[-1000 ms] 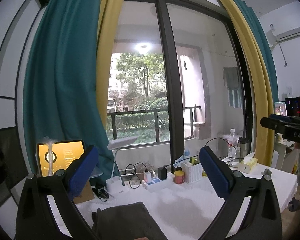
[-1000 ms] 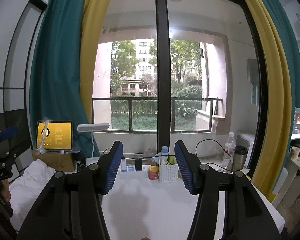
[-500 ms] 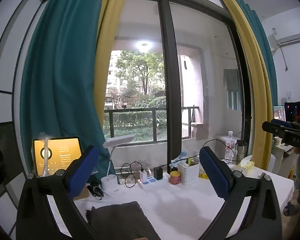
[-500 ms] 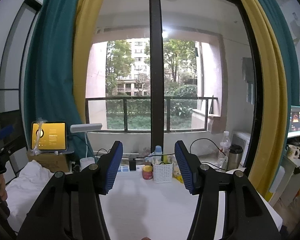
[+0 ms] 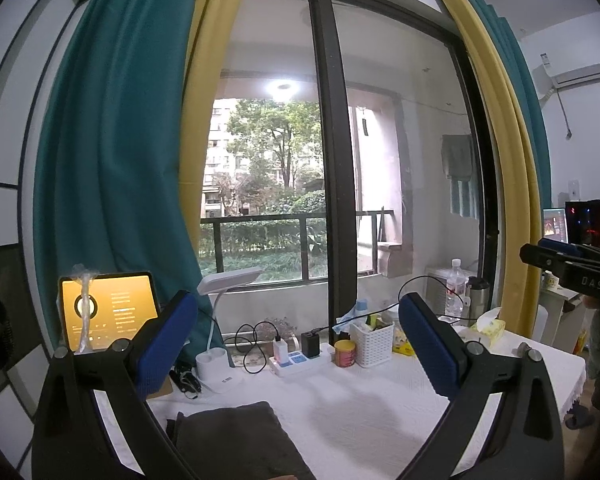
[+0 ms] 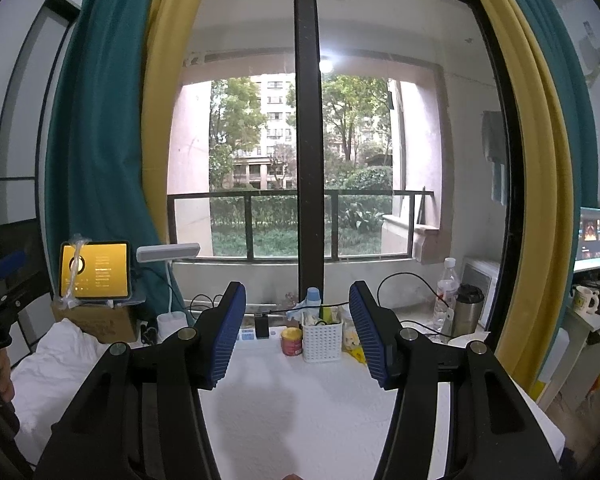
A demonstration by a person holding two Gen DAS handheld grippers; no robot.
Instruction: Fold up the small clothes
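Both the left gripper and right gripper hover empty with jaws spread above the white table, while the dark garment lies flat near its front-left edge (folded already, or awaiting folding, unclear).

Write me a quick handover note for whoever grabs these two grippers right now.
Left gripper: open, empty, held up above the table.
Right gripper: open, empty, also raised.
Dark grey cloth: lies on the white table near the left gripper, neatly squared; it looks folded already, though I can't be sure.
No other clothes show in either view.
Left to do: check that fold, then look for more clothes.
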